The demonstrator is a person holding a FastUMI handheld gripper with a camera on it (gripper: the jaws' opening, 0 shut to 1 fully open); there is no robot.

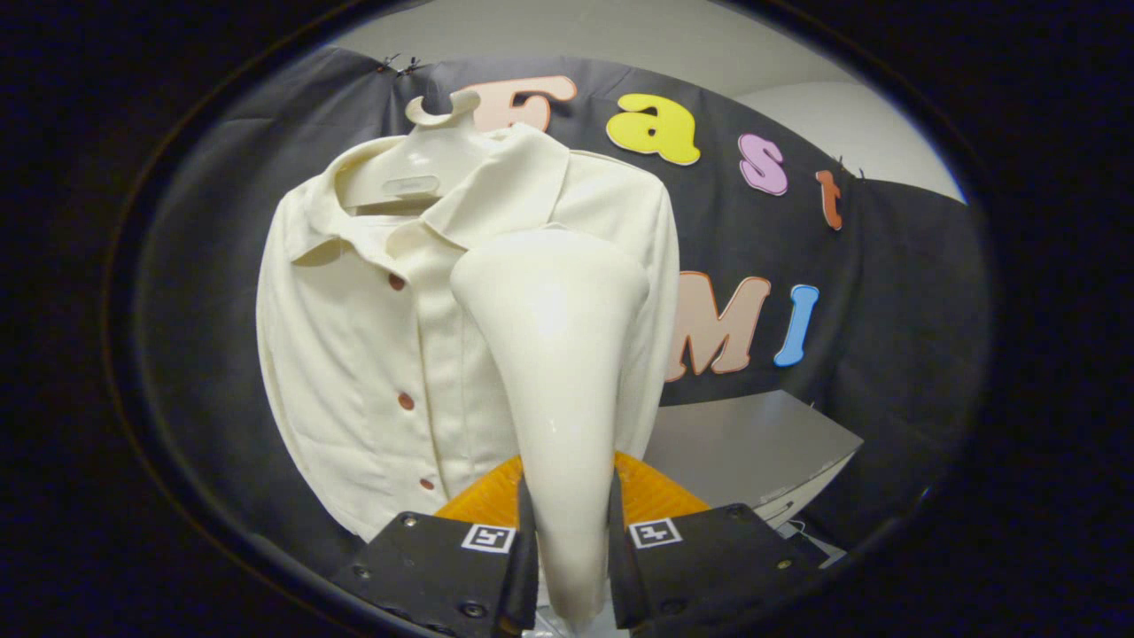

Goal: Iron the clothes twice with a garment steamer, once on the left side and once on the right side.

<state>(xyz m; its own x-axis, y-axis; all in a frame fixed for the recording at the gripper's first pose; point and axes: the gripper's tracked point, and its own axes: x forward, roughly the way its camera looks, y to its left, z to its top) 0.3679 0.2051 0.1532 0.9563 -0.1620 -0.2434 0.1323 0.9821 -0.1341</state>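
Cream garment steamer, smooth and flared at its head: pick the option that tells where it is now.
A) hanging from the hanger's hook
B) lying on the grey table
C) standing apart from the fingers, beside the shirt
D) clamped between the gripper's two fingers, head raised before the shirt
D: both fingers press the narrow handle of the cream garment steamer, whose wide head rises in front of the cream buttoned shirt on its hanger.

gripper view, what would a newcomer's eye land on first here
First the cream garment steamer, rising between the tongs, whose fingers are shut on its handle. Its wide head stands in front of the cream shirt, on that side of the button row where the table lies. The shirt hangs on a hanger against the black cloth wall.
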